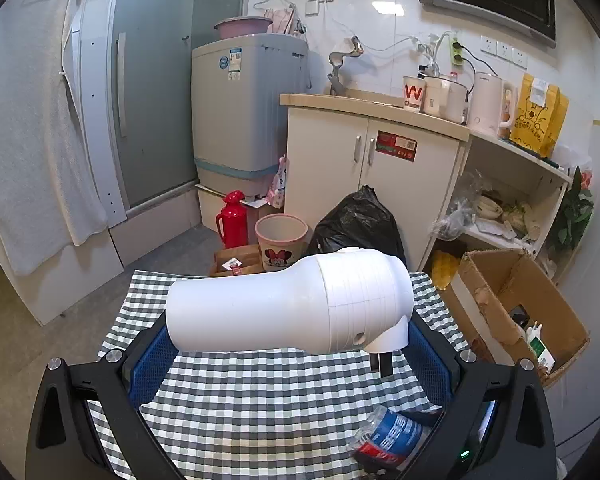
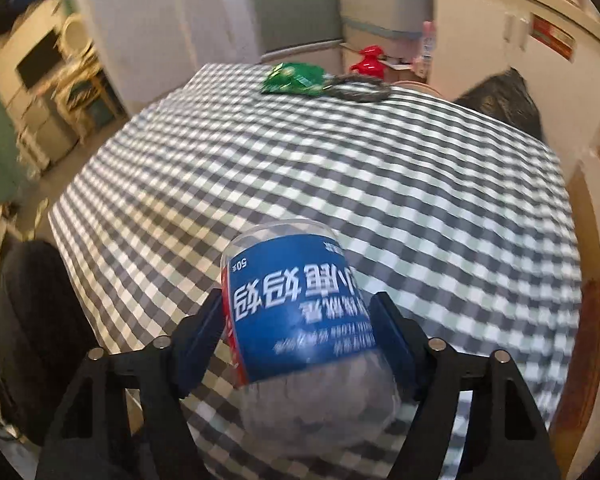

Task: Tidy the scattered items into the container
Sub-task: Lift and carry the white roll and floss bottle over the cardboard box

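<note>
In the left wrist view my left gripper is shut on a white plastic bottle-shaped appliance, held sideways above the checked tablecloth, its ends against the blue pads. In the right wrist view, which is blurred, my right gripper is shut on a clear jar with a blue label, tilted over the cloth. That jar also shows low right in the left view. A green packet and a dark coiled cord lie at the table's far edge. An open cardboard box stands on the floor to the right.
Beyond the table stand a pink bin, a red flask, a black rubbish bag, a white cabinet and a washing machine. Open shelves stand behind the box.
</note>
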`<state>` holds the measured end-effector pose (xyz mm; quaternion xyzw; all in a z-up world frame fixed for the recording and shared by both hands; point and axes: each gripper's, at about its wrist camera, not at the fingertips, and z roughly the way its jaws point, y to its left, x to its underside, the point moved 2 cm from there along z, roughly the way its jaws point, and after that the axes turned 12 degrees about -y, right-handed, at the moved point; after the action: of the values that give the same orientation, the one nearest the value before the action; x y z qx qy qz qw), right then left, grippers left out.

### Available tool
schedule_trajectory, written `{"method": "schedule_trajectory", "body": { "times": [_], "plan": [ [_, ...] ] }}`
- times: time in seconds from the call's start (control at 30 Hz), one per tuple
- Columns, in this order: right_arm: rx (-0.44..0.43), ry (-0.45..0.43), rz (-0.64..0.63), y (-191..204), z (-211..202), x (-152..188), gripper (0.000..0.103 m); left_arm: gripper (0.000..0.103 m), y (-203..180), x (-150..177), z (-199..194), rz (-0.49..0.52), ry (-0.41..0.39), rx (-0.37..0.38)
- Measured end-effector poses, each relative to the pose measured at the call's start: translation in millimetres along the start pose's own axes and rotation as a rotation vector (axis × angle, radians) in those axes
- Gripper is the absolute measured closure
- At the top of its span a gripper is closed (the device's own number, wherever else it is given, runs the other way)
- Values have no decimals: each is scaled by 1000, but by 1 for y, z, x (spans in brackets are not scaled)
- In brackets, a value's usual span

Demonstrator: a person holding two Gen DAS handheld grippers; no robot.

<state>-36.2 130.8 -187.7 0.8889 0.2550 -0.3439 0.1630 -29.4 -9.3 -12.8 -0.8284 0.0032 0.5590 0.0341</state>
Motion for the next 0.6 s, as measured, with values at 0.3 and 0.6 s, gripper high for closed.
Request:
{"method": "schedule_trajectory", "body": {
  "times": [0.3,0.6],
  "plan": [
    [3,-41,74,-20,-20,-5,40,1,-10,-6,12,2,1,1],
    [154,-249,151,-71,-115,-41,40,1,-52,-24,25,13,-29,67]
  ]
}}
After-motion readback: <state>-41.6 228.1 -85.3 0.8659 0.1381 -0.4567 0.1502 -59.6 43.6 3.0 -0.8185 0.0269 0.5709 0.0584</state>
